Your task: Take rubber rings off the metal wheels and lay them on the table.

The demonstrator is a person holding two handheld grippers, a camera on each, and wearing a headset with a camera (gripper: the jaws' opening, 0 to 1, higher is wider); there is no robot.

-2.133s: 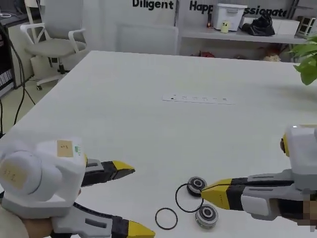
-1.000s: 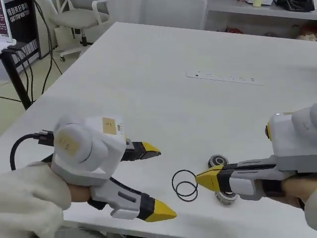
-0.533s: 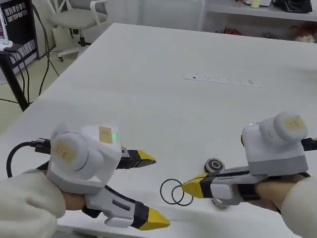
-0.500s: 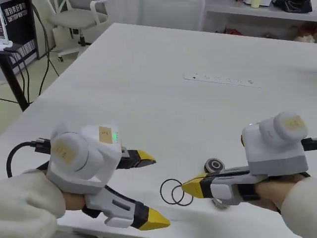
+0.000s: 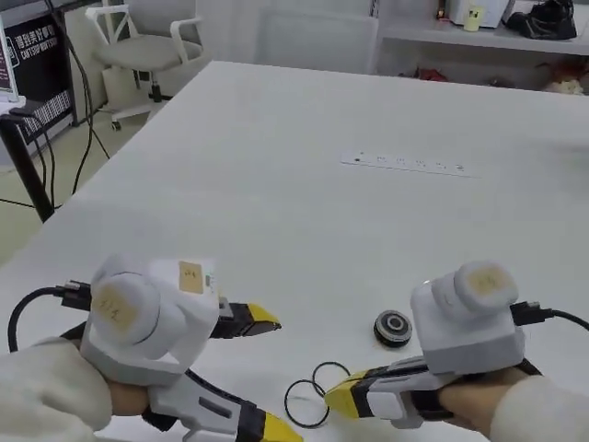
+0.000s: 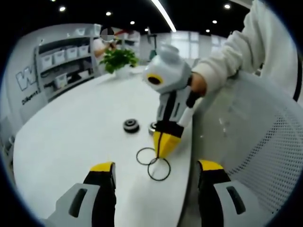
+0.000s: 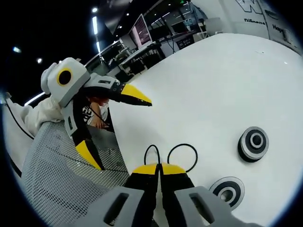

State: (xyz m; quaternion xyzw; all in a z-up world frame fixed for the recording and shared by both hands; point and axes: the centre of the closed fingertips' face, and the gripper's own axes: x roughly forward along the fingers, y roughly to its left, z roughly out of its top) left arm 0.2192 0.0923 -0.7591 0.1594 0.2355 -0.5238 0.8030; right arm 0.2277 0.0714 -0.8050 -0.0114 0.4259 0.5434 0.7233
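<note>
The right gripper (image 5: 339,398), jaws pressed together, has its tip at the two overlapping rubber rings (image 5: 318,386) by the desk's (image 5: 276,184) near edge, left of the metal wheels (image 7: 253,143). The left gripper (image 5: 269,376) hovers, jaws wide apart. I'd lift the right one straight up so no ring drags off.

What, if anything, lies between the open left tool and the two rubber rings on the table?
Nothing visible does: bare table separates the left tool from the rings. The right tool, shut, has its tip at the rings on the far side.
</note>
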